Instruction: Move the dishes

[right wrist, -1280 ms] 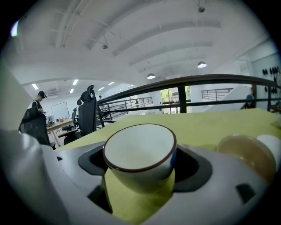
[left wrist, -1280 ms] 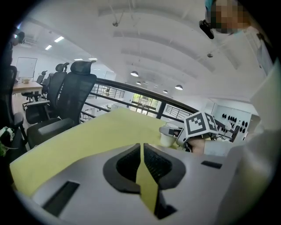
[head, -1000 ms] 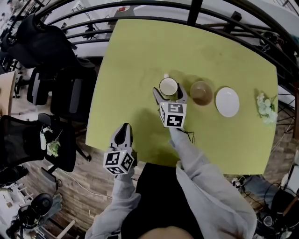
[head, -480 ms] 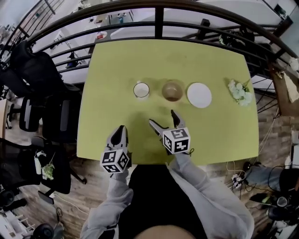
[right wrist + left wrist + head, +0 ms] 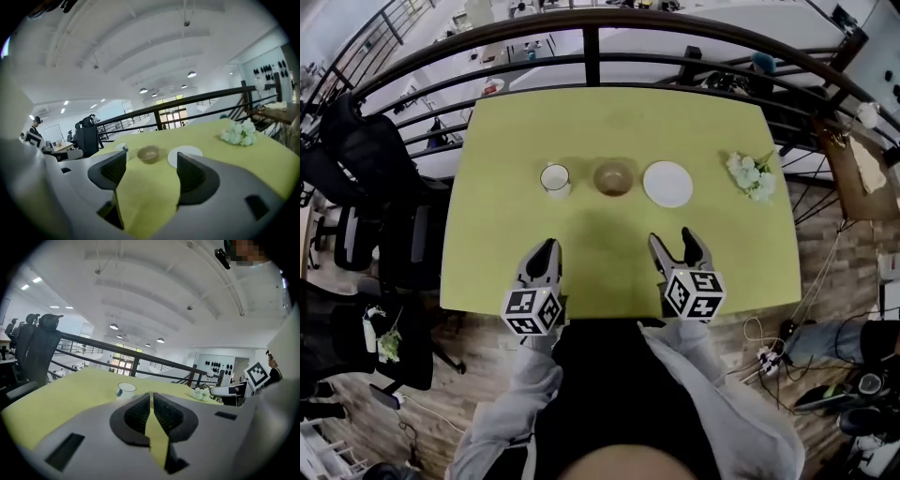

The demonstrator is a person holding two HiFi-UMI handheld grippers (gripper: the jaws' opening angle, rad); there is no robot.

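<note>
At the near edge of the counter (image 5: 609,122), the left tool (image 5: 544,251) is held with jaws together and empty. The right tool (image 5: 672,238) is held with jaws apart, just closing somewhat, with nothing between them. Well ahead of both tools, a cup (image 5: 554,178), a bowl (image 5: 613,177) and a plate (image 5: 667,184) are set in a row, with flowers (image 5: 752,175) further right.

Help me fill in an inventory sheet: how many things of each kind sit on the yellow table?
Mug: 1
Bowl: 1
Plate: 1
Flower bunch: 1
Total: 4
</note>
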